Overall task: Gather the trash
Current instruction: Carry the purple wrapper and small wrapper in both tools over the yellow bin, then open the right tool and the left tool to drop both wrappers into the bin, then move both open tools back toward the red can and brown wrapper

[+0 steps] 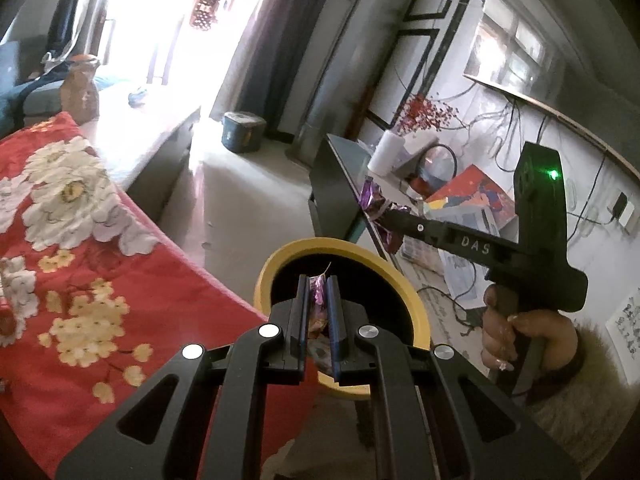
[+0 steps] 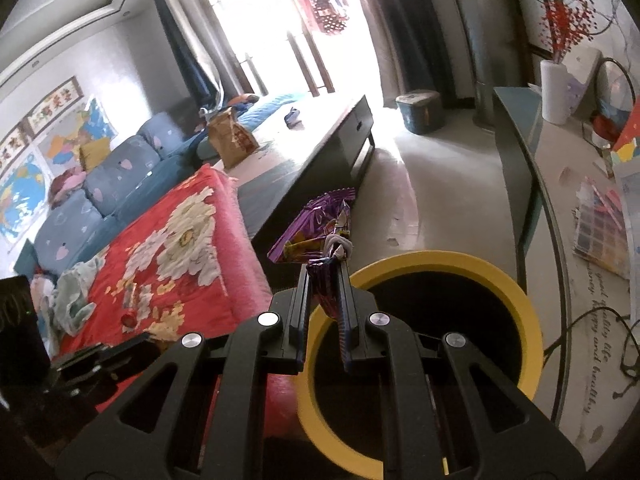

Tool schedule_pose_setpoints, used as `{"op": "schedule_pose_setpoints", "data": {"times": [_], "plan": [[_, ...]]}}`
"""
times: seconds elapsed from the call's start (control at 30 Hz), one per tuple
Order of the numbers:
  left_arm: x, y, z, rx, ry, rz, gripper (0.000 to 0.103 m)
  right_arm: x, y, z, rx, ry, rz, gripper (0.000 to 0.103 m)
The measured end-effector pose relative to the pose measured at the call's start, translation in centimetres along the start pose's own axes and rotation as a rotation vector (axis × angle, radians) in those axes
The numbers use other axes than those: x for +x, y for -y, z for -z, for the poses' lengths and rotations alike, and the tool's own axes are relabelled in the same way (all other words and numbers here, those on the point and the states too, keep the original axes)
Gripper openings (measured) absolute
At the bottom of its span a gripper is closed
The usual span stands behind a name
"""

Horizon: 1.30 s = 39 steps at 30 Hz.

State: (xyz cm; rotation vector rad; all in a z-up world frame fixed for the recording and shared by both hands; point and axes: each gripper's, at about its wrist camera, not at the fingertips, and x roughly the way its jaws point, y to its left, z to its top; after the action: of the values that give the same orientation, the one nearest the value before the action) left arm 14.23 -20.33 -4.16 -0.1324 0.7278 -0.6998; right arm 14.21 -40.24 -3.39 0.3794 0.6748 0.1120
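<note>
A yellow-rimmed bin (image 1: 416, 304) with a dark inside stands on the floor beside the red blanket. My left gripper (image 1: 319, 280) is shut on a crumpled purple foil wrapper (image 1: 318, 300) and hangs over the bin's mouth. In the right wrist view my right gripper (image 2: 329, 270) is shut on a larger purple snack wrapper (image 2: 320, 224), just over the near left rim of the bin (image 2: 508, 284). The left wrist view also shows the right gripper (image 1: 380, 212) from the side with its wrapper (image 1: 374, 196), held by a hand (image 1: 504, 336).
A red flowered blanket (image 1: 80, 248) covers the surface left of the bin. A dark glass-topped table (image 2: 520, 152) with papers, cables and a white vase (image 2: 558, 92) runs along the right. A low dark table (image 2: 320, 144) carries a brown paper bag (image 2: 232, 138). Blue sofa (image 2: 112, 176) behind.
</note>
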Motion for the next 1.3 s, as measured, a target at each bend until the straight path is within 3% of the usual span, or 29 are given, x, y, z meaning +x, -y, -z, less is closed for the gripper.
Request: {"op": "schedule_pose_setpoints", "data": {"times": [0.3,0.83,0.9,0.93,0.97,1.0,1.13,1.23,1.3], "plan": [[3.3,1.6,0.5,0.042,-0.052,0.039,0.008,0.5,2.5,0.2,0.053,-0.017,0.030,0.008],[9.3,2.6,1.7,0.069,-0.143,0.101,0.009,1.8,6.9,1.8,0.141,-0.122,0.072,0.012],[10.6,2.5,1.9,0.060,-0.176,0.125,0.017,1.8,7.5,2.0,0.162,-0.131,0.078,0.016],[10.9,2.4,1.9,0.056,-0.180,0.123,0.039,1.8,7.8,2.0,0.175,-0.133,0.083,0.022],[11.2,2.2,2.0,0.050,-0.182,0.123,0.067,1.8,8.2,2.1,0.192,-0.131,0.092,0.026],[11.3,2.0,2.0,0.040,-0.178,0.123,0.072,1.7,8.4,2.2,0.201,-0.127,0.095,0.032],[10.3,1.0,2.0,0.023,-0.134,0.103,0.084,1.7,8.6,2.2,0.211,-0.117,0.103,0.039],[8.8,0.3,1.8,0.015,-0.091,0.077,0.090,1.7,7.7,2.1,0.192,-0.095,0.094,0.050],[7.8,-0.2,1.5,0.008,-0.065,0.050,0.092,1.6,6.9,2.0,0.171,-0.075,0.095,0.050]]}}
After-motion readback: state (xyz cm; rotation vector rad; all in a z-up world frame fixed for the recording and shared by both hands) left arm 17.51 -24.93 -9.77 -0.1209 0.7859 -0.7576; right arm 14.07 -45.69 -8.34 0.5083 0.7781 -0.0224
